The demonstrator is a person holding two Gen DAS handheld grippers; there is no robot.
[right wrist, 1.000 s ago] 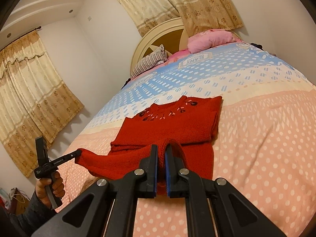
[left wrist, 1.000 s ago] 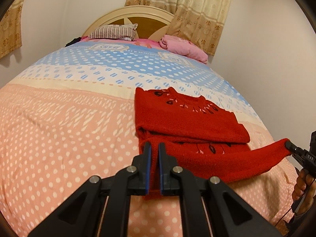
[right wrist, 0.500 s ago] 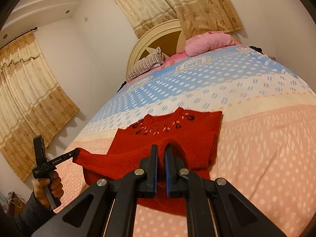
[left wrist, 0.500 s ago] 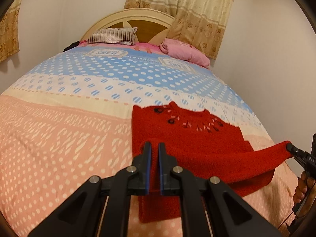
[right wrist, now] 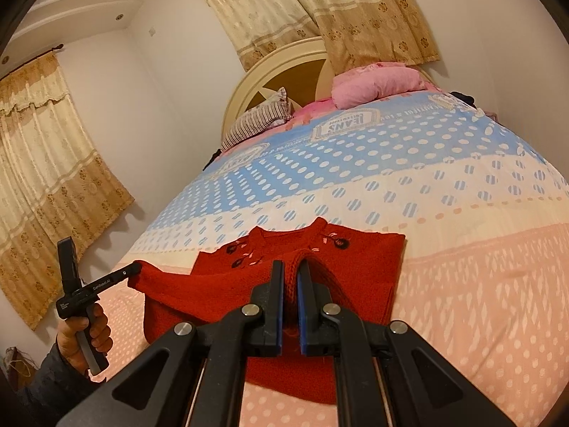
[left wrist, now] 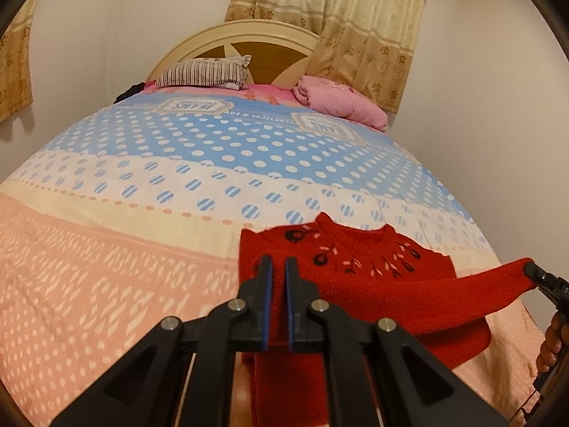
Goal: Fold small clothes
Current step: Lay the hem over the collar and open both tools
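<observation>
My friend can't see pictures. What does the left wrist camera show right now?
Two grippers lift the bottom edge of a red sweater above a dotted bedspread: the left gripper pinches one corner up close, the right gripper the other. Pillows lie by the headboard.

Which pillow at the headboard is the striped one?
The striped pillow lies left of the plain pink pillow in the left wrist view.

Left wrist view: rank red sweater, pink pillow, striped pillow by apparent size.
1. red sweater, by far the largest, though it is nearest the camera.
2 and 3. pink pillow and striped pillow look alike in size; no ranking.
</observation>
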